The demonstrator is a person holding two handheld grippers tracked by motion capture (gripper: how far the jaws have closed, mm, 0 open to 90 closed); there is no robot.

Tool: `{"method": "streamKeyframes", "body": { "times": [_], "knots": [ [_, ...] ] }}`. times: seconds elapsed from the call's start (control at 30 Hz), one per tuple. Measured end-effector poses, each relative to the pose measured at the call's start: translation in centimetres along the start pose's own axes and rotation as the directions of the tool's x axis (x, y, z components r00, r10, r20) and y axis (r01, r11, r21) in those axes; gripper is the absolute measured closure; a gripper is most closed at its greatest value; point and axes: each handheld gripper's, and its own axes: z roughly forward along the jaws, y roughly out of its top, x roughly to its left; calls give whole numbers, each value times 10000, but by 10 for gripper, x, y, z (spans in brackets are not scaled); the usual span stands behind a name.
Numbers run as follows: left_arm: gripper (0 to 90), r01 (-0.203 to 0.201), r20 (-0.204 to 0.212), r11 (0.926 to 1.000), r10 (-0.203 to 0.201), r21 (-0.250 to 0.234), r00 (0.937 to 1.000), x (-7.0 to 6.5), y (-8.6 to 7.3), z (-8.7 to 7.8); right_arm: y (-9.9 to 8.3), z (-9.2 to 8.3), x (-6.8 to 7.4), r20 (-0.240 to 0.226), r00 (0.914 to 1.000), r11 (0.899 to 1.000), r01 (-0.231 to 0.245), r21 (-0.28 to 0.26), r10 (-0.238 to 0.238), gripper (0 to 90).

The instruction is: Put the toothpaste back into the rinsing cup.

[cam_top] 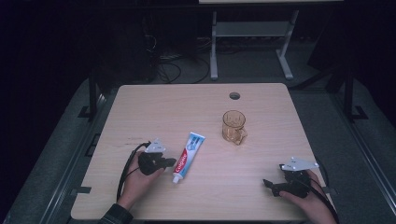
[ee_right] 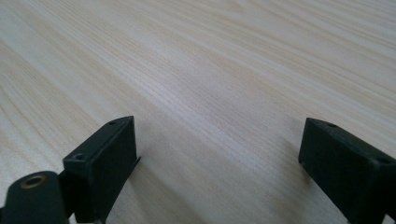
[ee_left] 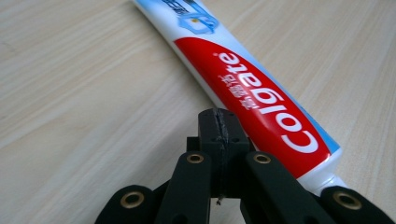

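The clenched, empty left gripper neared the toothpaste tube at lower centre; it needed opening next.

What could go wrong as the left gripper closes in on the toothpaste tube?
1. The left gripper has its jaws shut right beside the tube; pushing on like this would likely shove or spin the tube instead of gripping it.
2. The tube lies flat on the table, so jaws coming in low may scrape the wood or slide over it.
3. A hard push could send the tube toward the cup, which stands not far behind it.
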Motion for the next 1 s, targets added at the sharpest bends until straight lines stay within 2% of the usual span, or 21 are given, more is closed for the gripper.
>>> {"method": "streamKeyframes", "body": {
  "times": [0.03, 0.07, 0.3, 0.67, 0.77, 1.0],
  "knots": [
    [898, 0, 0, 10000, 0, 0, 10000, 0, 0, 0, 0, 0, 0, 0, 10000, 10000, 0, 0, 0, 106],
    [898, -165, -2, 9998, 165, 96, 9999, -2, 1, 2, 0, 0, 0, -1, 10000, 10000, 0, 1, 0, 106],
    [898, -150, 97, 9999, 149, 76, 9998, -5, 2, 2, 0, 0, 0, -7, 10000, 10000, 9, -8, -9, 105],
    [898, -287, 401, 9996, 283, 84, 9988, -14, 5, 7, 0, 1, -1, -13, 10000, 10000, 23, -16, -23, 105],
    [898, -475, 530, 9987, 465, 187, 9975, -17, 8, 10, 1, 1, -1, -12, 10000, 10000, 25, -14, -25, 105],
    [898, -596, 764, 9980, 578, 215, 9954, -25, 12, 17, 1, 1, -1, -13, 10000, 10000, 26, -14, -26, 105]
  ]
}}
